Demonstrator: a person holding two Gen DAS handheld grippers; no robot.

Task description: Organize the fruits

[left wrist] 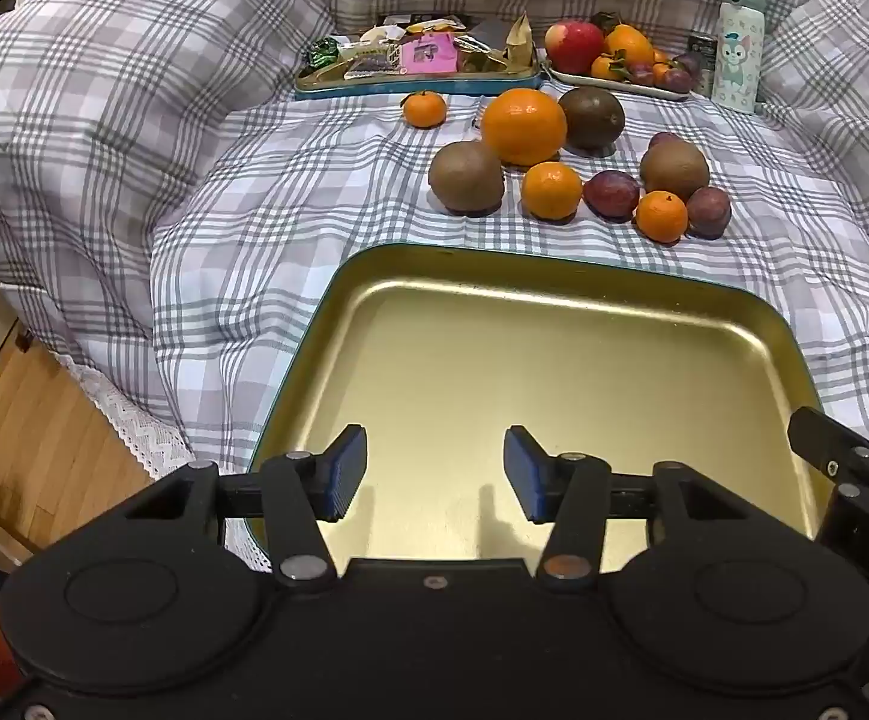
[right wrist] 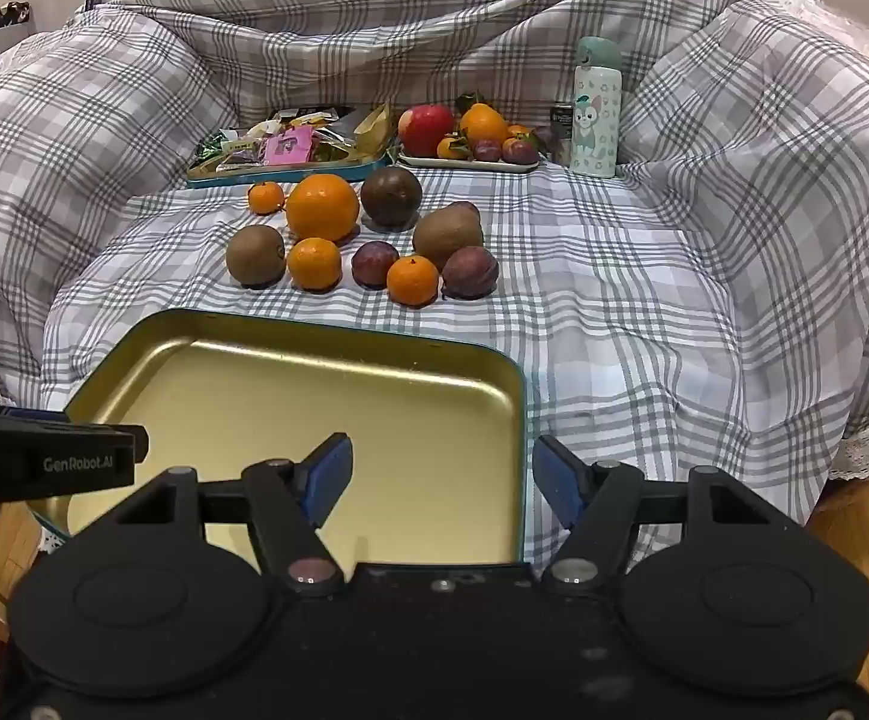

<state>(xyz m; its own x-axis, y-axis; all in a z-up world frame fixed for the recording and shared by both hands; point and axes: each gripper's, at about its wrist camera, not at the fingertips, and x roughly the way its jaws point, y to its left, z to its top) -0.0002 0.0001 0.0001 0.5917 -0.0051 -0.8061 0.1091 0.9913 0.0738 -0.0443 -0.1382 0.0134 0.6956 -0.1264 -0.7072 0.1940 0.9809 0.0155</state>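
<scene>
The bed, under a plaid cover, carries everything. Nearest lies the empty gold tray, the likely place for the loose fruit. Past its far rim sit 10 pieces: 1 big orange, 3 kiwis, a dark round fruit, 3 tangerines and 2 plums, many touching. At the back are a snack tin, a full fruit plate and a bottle.

The left gripper hovers over the tray's near end, jaws wide and empty. The right gripper straddles the tray's right rim, also wide and empty.

Probably nothing is sorted yet. Best to start with front-row pieces, such as the left kiwi or the right tangerine, approaching from above so neighbours don't roll on the soft cover, squeezing gently and setting each down low.
</scene>
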